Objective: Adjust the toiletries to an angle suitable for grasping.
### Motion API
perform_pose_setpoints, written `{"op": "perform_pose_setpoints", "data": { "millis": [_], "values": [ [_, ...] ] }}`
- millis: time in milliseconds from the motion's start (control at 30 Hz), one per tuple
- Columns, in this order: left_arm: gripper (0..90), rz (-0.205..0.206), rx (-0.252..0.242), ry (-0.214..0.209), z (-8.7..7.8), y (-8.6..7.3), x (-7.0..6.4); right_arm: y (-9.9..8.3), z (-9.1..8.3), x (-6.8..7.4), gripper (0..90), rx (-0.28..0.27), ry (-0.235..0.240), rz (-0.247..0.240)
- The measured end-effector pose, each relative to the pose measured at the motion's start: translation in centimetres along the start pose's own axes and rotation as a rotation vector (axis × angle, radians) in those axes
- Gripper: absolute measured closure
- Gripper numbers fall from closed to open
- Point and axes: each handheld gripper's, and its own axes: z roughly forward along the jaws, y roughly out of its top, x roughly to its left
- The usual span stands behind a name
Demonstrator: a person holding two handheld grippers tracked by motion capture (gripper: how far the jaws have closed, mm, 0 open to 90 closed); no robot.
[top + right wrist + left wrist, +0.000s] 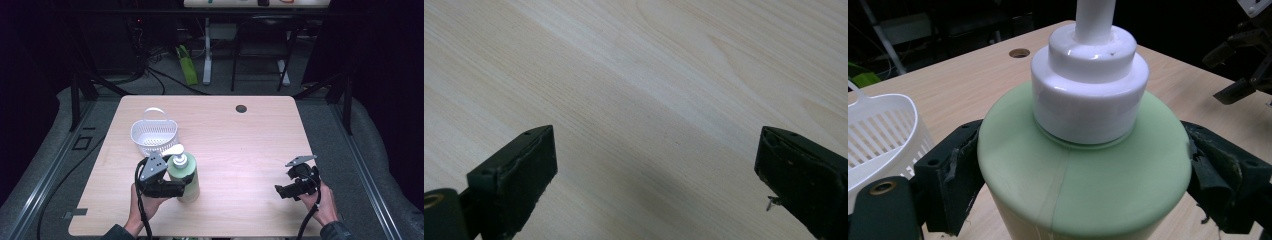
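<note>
A pale green pump bottle (186, 175) with a white pump head stands upright on the wooden table (240, 135), left of centre near the front. My left gripper (177, 189) is shut on the bottle's body; in the left gripper view both black pads press the sides of the bottle (1083, 170) just below its white collar. My right gripper (281, 191) is at the front right of the table, held by a hand. In the right gripper view its jaws stand wide apart over bare wood, and the right gripper (654, 165) is open with nothing between them.
A white perforated basket (154, 134) with a handle stands just behind the bottle, and the basket (878, 135) shows at the left of the left gripper view. A round cable hole (241, 108) lies at the table's far edge. Stands and cables sit beyond.
</note>
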Motion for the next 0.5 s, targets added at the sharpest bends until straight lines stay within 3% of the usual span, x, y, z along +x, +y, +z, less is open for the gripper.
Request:
{"op": "perform_pose_setpoints", "data": {
  "millis": [500],
  "values": [
    [11.9, -0.036, 0.001, 0.068, -0.3, -0.1, 1.2, 0.0, 0.1, 0.0, 3.0, 0.004, -0.003, 0.013]
  ]
}}
